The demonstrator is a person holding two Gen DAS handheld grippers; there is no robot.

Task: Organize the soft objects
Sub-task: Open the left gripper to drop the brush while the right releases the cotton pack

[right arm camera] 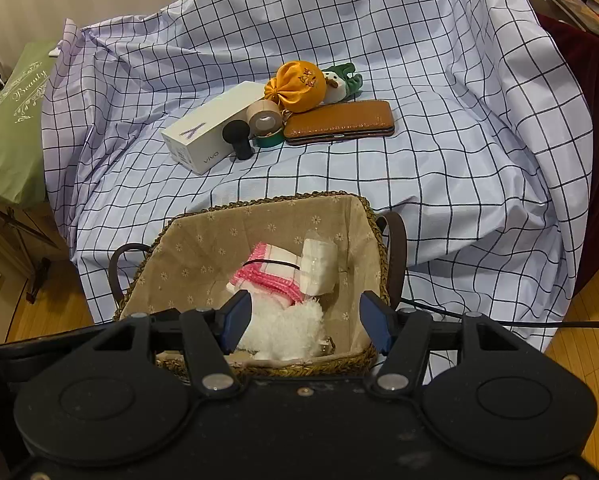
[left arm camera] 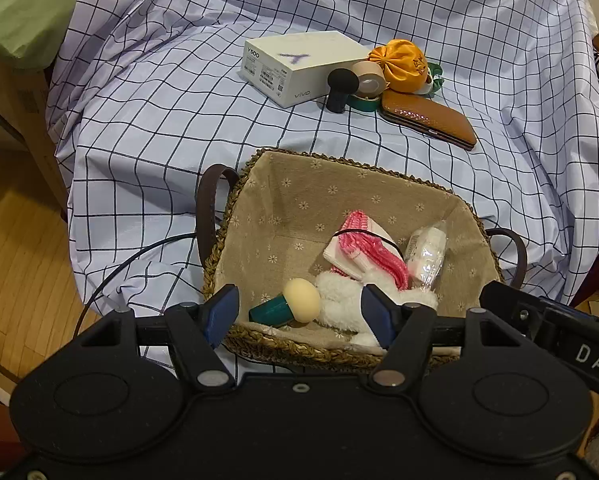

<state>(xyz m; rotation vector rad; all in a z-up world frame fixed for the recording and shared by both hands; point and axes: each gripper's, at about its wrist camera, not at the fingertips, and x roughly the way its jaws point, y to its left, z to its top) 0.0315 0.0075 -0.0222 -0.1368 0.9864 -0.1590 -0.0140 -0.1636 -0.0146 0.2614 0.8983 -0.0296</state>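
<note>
A pale lilac cloth with a dark grid pattern point(left arm camera: 179, 128) covers a raised surface above a wooden floor, and on it stands a woven straw basket with a beige flowered lining point(left arm camera: 299, 200), which I take as the landmark. Inside the basket lie a fluffy white plush toy point(left arm camera: 339, 300), a folded pink and white cloth tied with a black band point(left arm camera: 359, 248), a clear plastic packet of white pads point(left arm camera: 425, 256) and a cream sponge on a teal handle point(left arm camera: 291, 304). Beyond the far rim of the basket, well apart from it, sits a small group: a white cardboard phone box point(right arm camera: 215, 128), a black sponge on a black stem point(right arm camera: 239, 138), a beige roll of tape point(right arm camera: 264, 114), a long brown leather case point(right arm camera: 339, 122), a round orange satin pouch point(right arm camera: 297, 86) and, just behind it, a small green and white plush figure point(right arm camera: 341, 80). The left gripper point(left arm camera: 299, 316) and the right gripper point(right arm camera: 305, 320) both hover at the near rim of the basket, jaws spread wide and holding nothing. I judge the orange pouch is the next soft thing to fetch: it lies straight ahead past the basket, and in both views a little toward the right. The right gripper seems slightly better placed. The pouch is almost round, without a clear long axis; its gathered neck points toward the phone box.
</note>
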